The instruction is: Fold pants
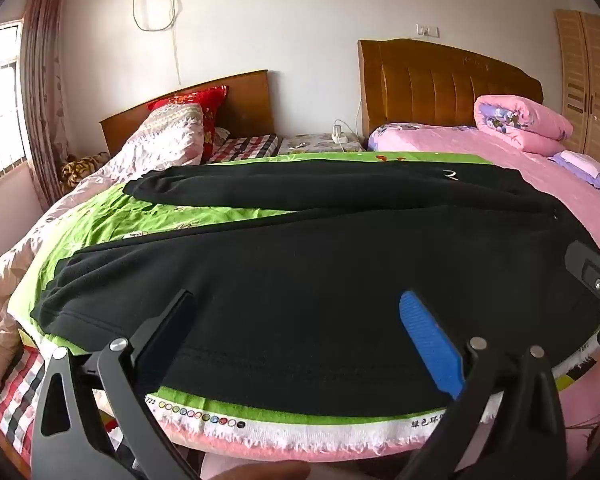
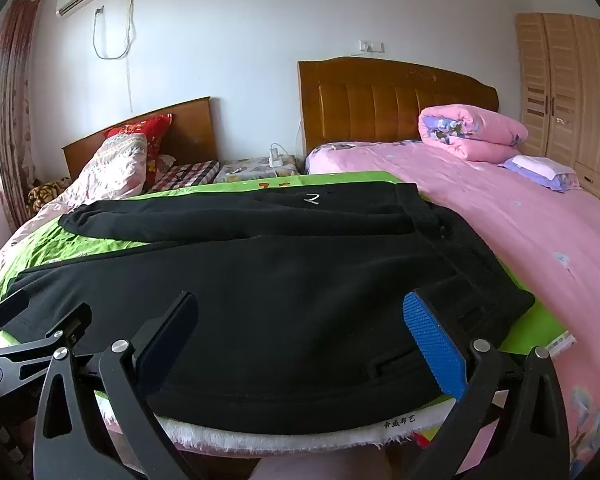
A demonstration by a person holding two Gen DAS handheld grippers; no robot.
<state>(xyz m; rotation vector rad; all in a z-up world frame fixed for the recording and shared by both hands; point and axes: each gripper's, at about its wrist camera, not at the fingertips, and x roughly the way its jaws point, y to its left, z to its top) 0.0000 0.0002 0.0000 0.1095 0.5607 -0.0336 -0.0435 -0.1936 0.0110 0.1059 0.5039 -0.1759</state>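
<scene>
- The black pants [image 1: 320, 264] lie spread flat on the green cloth [image 1: 148, 216], legs running toward your left and the waistband [image 2: 480, 264] at the right end; the two legs sit apart in a narrow V with green showing between them.
- A small white mark [image 2: 311, 199] shows on the far leg near the waist.
- Your left gripper [image 1: 304, 336] hovers over the near leg with its jaws spread wide and nothing between the pads; the fabric under it lies undisturbed.
- Your right gripper [image 2: 304, 340] sits over the near edge by the waist, jaws equally wide, gripping nothing.
- The green cloth covers the end of a bed, its frayed white edge [image 1: 340, 436] hanging just in front of you.
- To the right the pink sheet [image 2: 520, 224] stretches back to a rolled pink quilt [image 2: 468, 132] and a wooden headboard [image 2: 396, 100].
- To the left a pale patterned quilt [image 1: 140, 156] is heaped by a red pillow [image 1: 204, 108].
</scene>
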